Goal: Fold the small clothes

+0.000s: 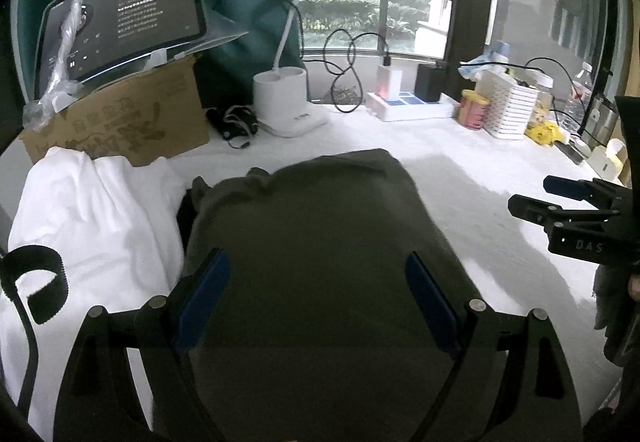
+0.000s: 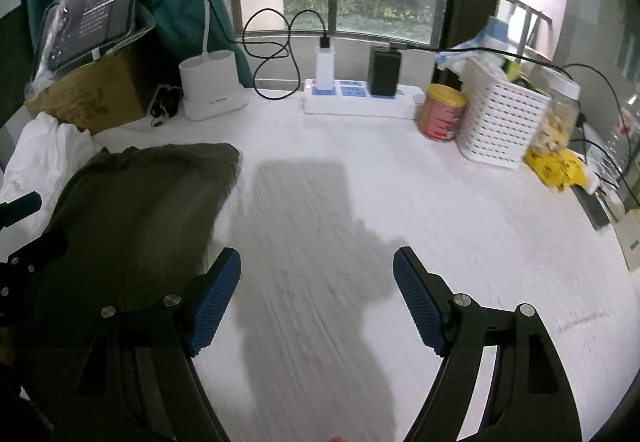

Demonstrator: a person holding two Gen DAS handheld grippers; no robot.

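A folded olive-green garment (image 1: pixel 316 226) lies flat on the white table, and its right part (image 2: pixel 132 210) shows in the right wrist view. My left gripper (image 1: pixel 318 292) hovers over it, open, blue pads wide apart with nothing pinched. My right gripper (image 2: pixel 318 294) is open above bare tabletop just right of the garment. In the left wrist view the right gripper (image 1: pixel 532 198) shows at the right edge. A crumpled white garment (image 1: pixel 92 210) lies to the left of the olive one.
At the back left a cardboard box (image 1: pixel 132 122) carries a tablet (image 1: pixel 120 18). Behind stand a white lamp base (image 1: pixel 284 102), a power strip (image 2: pixel 360 98) with cables, a red-and-yellow tin (image 2: pixel 442 112), a white basket (image 2: pixel 500 122) and yellow packets (image 2: pixel 556 166).
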